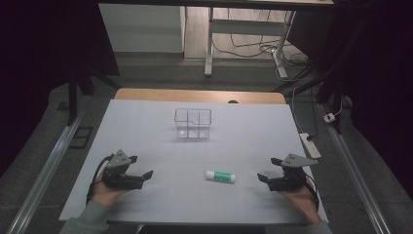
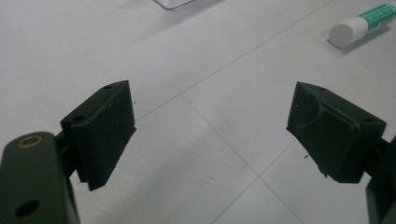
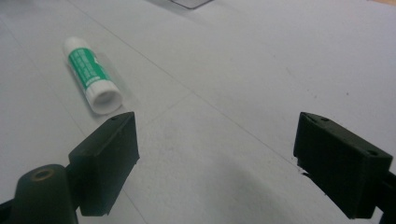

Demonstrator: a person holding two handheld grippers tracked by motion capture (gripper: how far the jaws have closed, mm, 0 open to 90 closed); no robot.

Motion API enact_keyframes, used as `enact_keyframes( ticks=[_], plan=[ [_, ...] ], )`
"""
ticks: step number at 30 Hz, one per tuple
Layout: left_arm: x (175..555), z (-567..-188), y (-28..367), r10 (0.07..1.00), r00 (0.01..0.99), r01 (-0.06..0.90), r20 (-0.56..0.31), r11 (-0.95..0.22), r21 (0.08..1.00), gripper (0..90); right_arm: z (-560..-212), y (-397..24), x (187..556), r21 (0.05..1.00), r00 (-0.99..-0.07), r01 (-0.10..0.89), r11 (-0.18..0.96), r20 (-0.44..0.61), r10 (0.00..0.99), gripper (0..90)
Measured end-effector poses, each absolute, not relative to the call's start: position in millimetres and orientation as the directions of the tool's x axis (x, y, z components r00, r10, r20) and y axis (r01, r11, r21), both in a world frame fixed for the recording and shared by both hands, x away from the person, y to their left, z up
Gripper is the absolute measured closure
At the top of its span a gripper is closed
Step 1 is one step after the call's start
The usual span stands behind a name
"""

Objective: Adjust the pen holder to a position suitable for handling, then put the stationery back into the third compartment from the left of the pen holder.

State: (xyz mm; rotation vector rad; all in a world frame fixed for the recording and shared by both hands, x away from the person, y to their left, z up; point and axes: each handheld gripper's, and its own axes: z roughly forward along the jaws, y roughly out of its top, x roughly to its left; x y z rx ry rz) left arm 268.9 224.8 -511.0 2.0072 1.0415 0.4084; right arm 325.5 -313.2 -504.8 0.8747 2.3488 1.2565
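Facing glue stick (image 3: 92,74) cap-first

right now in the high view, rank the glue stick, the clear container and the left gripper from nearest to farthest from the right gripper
1. glue stick: lying on the table just to the left of the right gripper.
2. left gripper: across the near side of the table, open.
3. clear container: farther back, near the table's middle.

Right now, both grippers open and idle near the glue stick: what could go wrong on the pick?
1. The glue stick lies on its side on the smooth table, so a jaw nudge may roll it away.
2. The clear container is light-looking; a hard drop could tip it.
3. The right gripper sits nearer; both reaching risks collision with the left gripper.
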Motion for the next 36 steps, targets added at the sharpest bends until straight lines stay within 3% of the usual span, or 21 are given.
enact_keyframes(
  ticks=[22,36],
  plan=[
    [273.5,-510.3,229.8,0.796,0.596,0.538,-0.107,-0.296,0.789,15.1,-488.9,-292.9,329.0,0.835,-0.788,0.356,0.419,0.027,0.616,13.7],
    [270.6,-507.7,230.2,0.785,0.611,0.517,-0.100,-0.300,0.801,15.5,-473.8,-265.1,330.4,0.803,-0.840,0.340,0.489,0.026,0.542,15.9]
  ],
)
